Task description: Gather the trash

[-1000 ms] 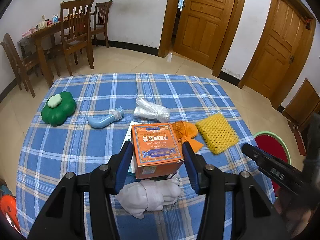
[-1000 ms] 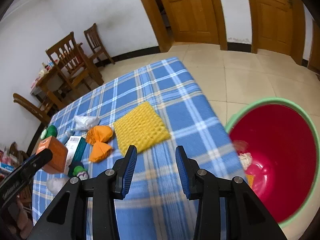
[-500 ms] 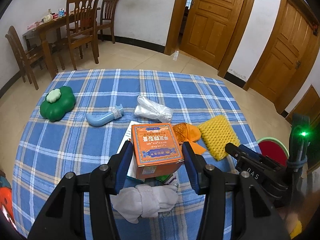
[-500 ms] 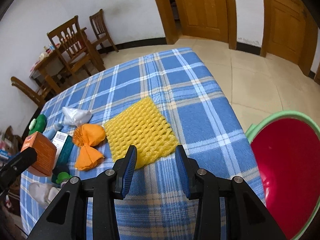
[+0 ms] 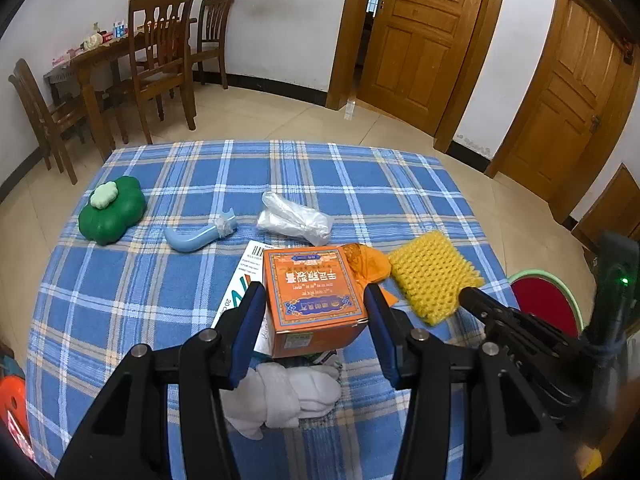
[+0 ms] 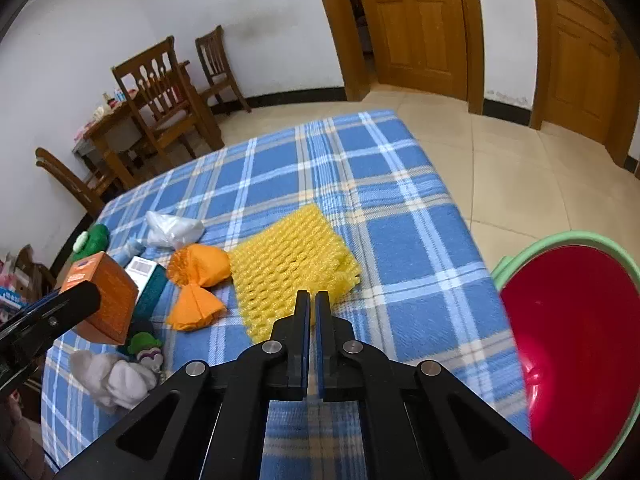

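My left gripper [image 5: 314,320] is shut on an orange box [image 5: 312,280], held a little above the blue plaid tablecloth [image 5: 160,280]. In the right wrist view the same box [image 6: 108,296] hangs at the left. A yellow foam net [image 6: 288,256] lies flat near the table's right edge. My right gripper [image 6: 312,300] has its jaws together, pinching the near edge of that net. An orange paper wrapper [image 6: 200,268] lies just left of the net. A red basin with a green rim [image 6: 560,238] stands on the floor to the right.
On the cloth lie a clear plastic bag [image 5: 294,218], a light blue curved piece [image 5: 196,236], a green flower-shaped container [image 5: 112,212], a white cloth bundle [image 5: 288,392] and a flat carton [image 5: 244,280] under the box. Wooden chairs [image 5: 164,60] and doors [image 5: 416,36] stand beyond.
The right gripper swung left from over the red basin to the yellow net's near edge, and its jaws went from open to closed. The left gripper kept the orange box and barely moved.
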